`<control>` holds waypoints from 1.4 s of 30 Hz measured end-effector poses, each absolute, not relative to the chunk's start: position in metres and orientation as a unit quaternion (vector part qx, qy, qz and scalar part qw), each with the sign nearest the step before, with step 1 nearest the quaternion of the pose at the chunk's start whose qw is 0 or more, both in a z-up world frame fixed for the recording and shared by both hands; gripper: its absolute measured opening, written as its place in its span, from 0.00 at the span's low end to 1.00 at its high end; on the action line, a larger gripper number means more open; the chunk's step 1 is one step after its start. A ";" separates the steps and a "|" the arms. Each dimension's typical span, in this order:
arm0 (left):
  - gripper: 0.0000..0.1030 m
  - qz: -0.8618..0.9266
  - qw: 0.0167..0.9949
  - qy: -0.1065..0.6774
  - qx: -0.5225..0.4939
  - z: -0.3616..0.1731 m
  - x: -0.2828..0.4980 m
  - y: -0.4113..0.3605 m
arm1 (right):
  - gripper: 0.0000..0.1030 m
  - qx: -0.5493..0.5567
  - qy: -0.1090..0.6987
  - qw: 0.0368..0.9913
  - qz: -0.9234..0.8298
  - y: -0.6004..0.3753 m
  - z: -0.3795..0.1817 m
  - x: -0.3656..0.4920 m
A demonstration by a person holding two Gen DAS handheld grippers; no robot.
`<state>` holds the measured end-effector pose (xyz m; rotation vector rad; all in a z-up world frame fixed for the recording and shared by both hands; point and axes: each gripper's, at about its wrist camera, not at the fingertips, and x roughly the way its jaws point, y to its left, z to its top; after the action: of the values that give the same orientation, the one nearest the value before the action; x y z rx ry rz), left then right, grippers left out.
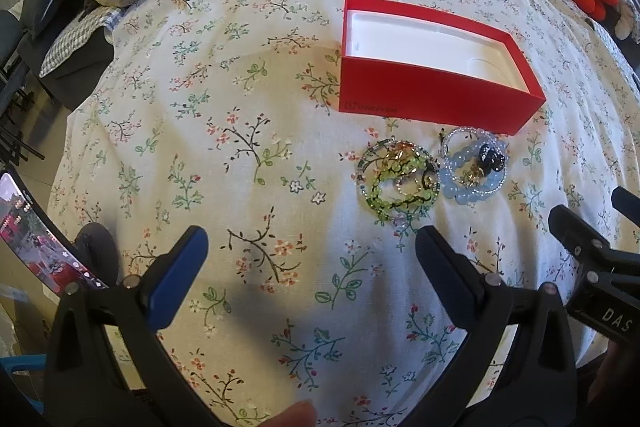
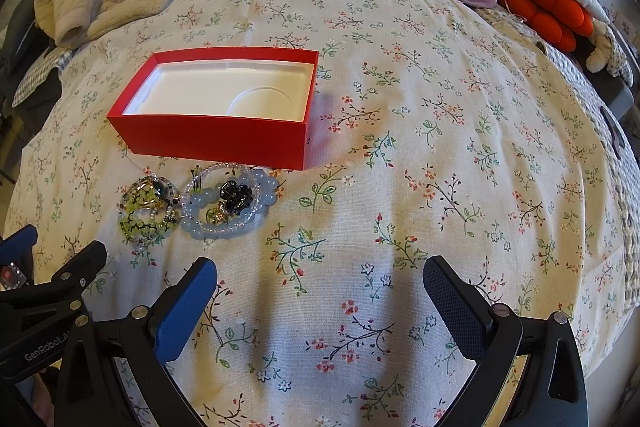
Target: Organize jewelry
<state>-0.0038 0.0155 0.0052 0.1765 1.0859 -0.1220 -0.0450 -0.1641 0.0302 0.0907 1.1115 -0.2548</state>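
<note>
Both claws (image 1: 312, 251) (image 2: 320, 279) gape empty near bracelets (image 2: 188, 207), red box (image 2: 212, 139) beyond.

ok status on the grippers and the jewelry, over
Left gripper and right gripper open, empty. Green beaded bracelets and pale blue beaded bracelets on floral bedspread, beside empty red cardboard box. Nothing blocking.

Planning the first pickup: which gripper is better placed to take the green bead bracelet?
Left. The green bead bracelet lies just beyond the left gripper, whose jaws are open. The right gripper faces bare bedspread.
</note>
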 end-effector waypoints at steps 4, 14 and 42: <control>1.00 -0.058 0.851 0.515 0.082 0.005 -0.005 0.015 | 1.00 0.042 0.526 0.841 -0.121 -0.164 0.030 -0.045; 1.00 -0.053 0.854 0.509 0.091 0.006 -0.006 0.017 | 1.00 0.041 0.526 0.841 -0.120 -0.163 0.031 -0.045; 0.55 -0.204 0.754 0.622 -0.052 -0.011 0.066 0.030 | 0.78 0.181 0.588 0.789 0.001 -0.207 0.025 0.008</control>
<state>0.0663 0.0305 -0.0111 -0.1126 1.3582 -0.4461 0.0078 -0.2066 0.0246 0.3898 1.2661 0.0024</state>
